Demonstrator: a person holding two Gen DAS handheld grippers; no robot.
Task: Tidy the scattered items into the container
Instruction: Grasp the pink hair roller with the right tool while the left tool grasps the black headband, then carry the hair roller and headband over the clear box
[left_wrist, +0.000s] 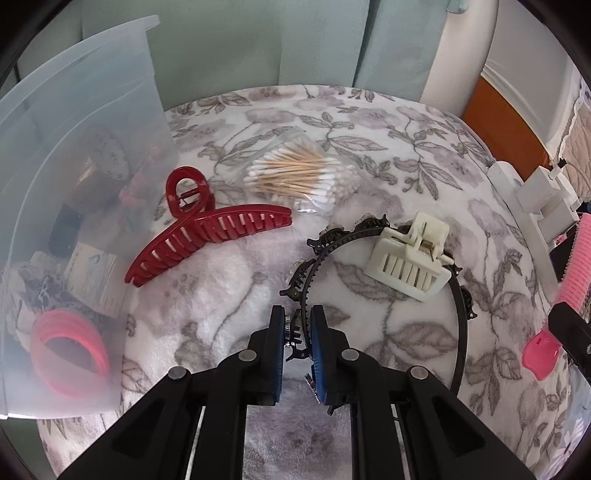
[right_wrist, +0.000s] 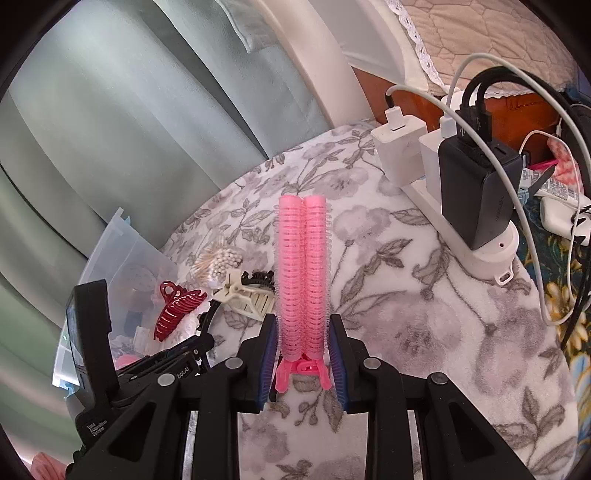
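Left wrist view: the left gripper (left_wrist: 298, 334) is clenched on the near arc of a black toothed headband (left_wrist: 460, 317), whose far arc lies under a cream claw clip (left_wrist: 410, 254) on the floral blanket (left_wrist: 388, 155). Right wrist view: the right gripper (right_wrist: 303, 350) grasps a pink roller clip (right_wrist: 303, 273) near its hinged end, the rollers pointing away along the fingers.

Judged risks: lifting the headband may drag or tip the cream clip resting on it, and its side teeth may snag the plush pile; the long roller clip, held only near one end, may pivot in the pads.

Outward, a red claw clip (left_wrist: 207, 240) and a bag of cotton swabs (left_wrist: 295, 173) lie between the headband and the translucent container (left_wrist: 74, 122) at the blanket's left edge, already part filled. A loaded power strip (right_wrist: 458, 206) with cables crowds the right edge; the middle is open.
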